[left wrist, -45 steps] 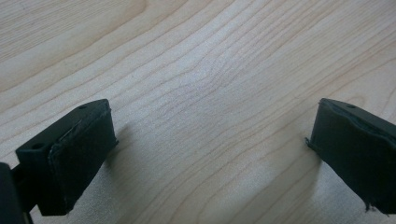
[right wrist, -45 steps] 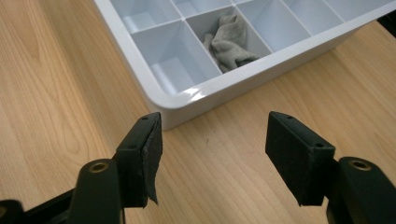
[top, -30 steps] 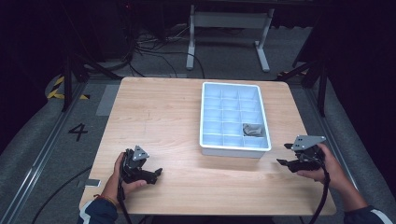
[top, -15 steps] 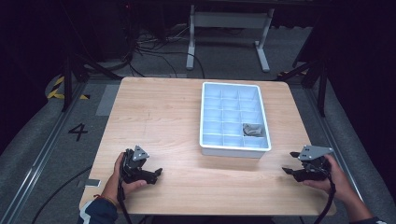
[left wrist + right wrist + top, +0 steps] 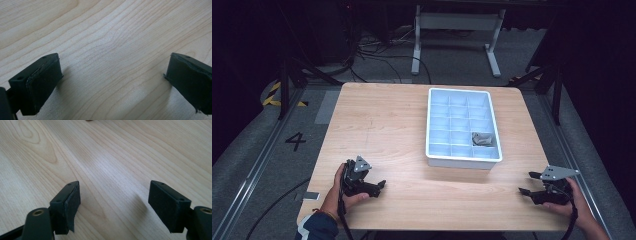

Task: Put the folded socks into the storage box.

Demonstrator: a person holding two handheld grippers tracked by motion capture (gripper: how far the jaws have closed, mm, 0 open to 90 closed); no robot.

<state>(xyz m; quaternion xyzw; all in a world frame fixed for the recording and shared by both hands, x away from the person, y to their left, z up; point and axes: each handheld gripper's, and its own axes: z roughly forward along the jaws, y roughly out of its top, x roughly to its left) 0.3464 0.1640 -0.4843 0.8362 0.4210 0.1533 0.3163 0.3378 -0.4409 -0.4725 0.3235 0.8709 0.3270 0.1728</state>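
Tray (image 5: 431, 125), white, divided into compartments: sits toward the far right part of the wooden table (image 5: 377, 130). One small grey crumpled item (image 5: 482, 139) lies in a compartment along its right side, in the second row from the near end. Left gripper (image 5: 379, 186): near the table's near left corner, jaws wide apart, holding nothing. Right gripper (image 5: 529, 184): near the near right corner, jaws likewise spread wide over bare wood.
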